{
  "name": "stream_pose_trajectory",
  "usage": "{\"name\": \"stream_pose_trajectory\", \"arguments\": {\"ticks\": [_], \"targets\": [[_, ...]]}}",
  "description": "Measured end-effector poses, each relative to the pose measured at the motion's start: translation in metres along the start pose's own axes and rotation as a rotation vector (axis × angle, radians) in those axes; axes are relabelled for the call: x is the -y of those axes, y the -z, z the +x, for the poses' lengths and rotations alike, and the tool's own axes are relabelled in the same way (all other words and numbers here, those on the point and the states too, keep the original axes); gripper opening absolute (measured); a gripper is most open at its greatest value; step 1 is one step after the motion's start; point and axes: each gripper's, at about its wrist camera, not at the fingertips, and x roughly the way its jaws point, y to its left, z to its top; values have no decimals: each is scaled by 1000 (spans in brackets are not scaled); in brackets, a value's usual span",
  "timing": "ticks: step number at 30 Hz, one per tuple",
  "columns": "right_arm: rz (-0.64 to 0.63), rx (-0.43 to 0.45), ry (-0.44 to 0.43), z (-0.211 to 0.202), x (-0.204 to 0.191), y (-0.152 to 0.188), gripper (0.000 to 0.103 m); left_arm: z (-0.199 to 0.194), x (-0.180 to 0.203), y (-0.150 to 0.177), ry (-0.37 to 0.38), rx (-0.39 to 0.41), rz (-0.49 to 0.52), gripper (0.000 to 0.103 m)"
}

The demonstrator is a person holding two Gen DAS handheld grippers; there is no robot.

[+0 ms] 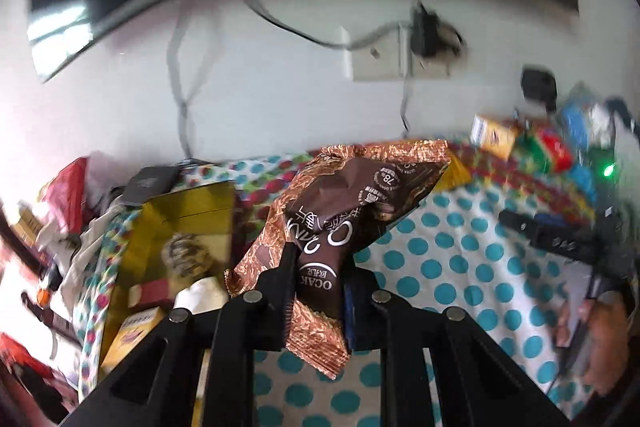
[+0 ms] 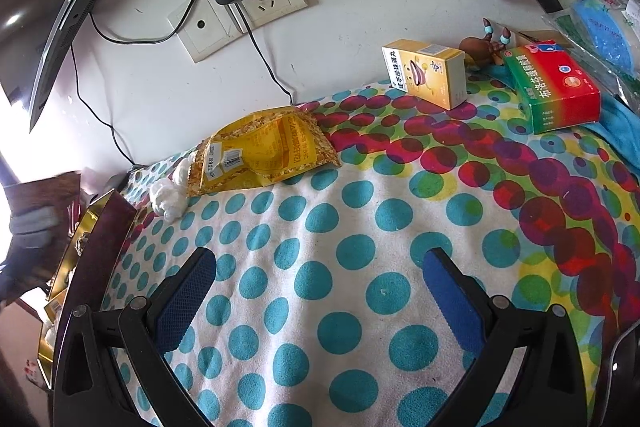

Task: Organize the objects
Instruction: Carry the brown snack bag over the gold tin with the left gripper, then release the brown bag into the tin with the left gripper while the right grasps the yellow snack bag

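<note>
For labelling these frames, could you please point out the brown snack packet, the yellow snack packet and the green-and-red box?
brown snack packet (image 1: 340, 211): left wrist view, printed front.
yellow snack packet (image 2: 264, 151): right wrist view, middle of its face.
green-and-red box (image 2: 560, 91): right wrist view, top face.

Brown snack packet (image 1: 340, 227): crinkly foil-look film, glossy, coppery edges. Dotted cloth (image 2: 340, 227): soft, matt, slightly fuzzy weave. Yellow packet (image 2: 264, 155) at 11 o'clock on cloth: shiny plastic film, creased. Yellow carton (image 2: 428, 75) & red-green carton (image 2: 560, 95), 1–2 o'clock: smooth printed card, slight sheen. Right gripper (image 2: 320, 287): matt black plastic, blue textured pads (image 2: 448, 299). Gold box (image 1: 188, 223): glossy.
</note>
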Motion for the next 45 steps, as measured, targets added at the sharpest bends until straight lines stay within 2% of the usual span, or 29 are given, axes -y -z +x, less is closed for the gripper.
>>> {"name": "stream_pose_trajectory", "arguments": {"ticks": [4, 11, 18, 24, 33, 39, 45], "targets": [[3, -11, 5, 2, 0, 0, 103, -24, -34, 21, -42, 9, -96, 19], [-3, -29, 4, 6, 0, 1, 103, -60, -99, 84, -125, -28, -236, 19], [-40, -74, 6, 12, -5, 3, 103, -74, -124, 115, -147, -7, -317, 19], [-157, -77, 121, 16, -28, 4, 103, -72, -126, 119, -154, 29, -326, 19], [-503, -10, 275, 24, -97, 7, 103, -68, -126, 126, -156, 79, -372, 20], [-559, 2, 300, 41, -123, -6, 103, -59, -137, 119, -148, 84, -415, 20], [-601, -6, 389, 81, -141, -23, 102, -33, -152, 79, -139, 55, -412, 20]]}}
